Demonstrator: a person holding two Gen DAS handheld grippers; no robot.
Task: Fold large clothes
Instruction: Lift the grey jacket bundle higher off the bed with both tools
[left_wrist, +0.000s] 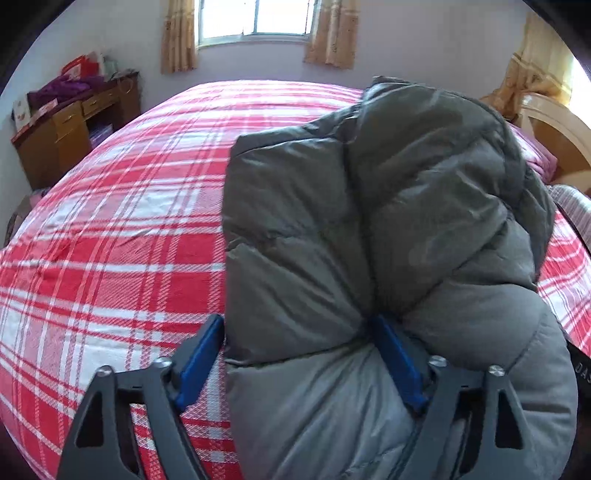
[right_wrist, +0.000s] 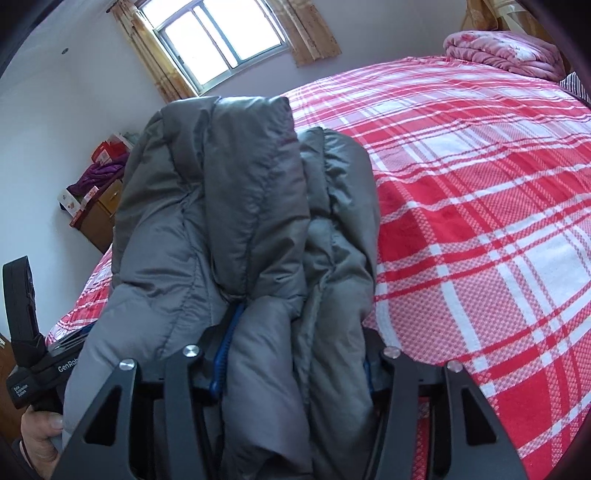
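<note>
Apparently both grippers (left_wrist: 301, 354) (right_wrist: 295, 354) around jacket (left_wrist: 369, 221)

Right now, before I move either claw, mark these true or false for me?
1. Both claws grip the grey puffer jacket. True: padded fabric is bunched between the fingers of the left claw and the right claw.
2. The bedcover is plain blue. False: it is red and white plaid.
3. A folded pink quilt lies at the far end of the bed. True.
4. The jacket lies spread flat. False: it is bunched in thick folds.
5. The window curtains are drawn shut. False: the window shows between them.
</note>
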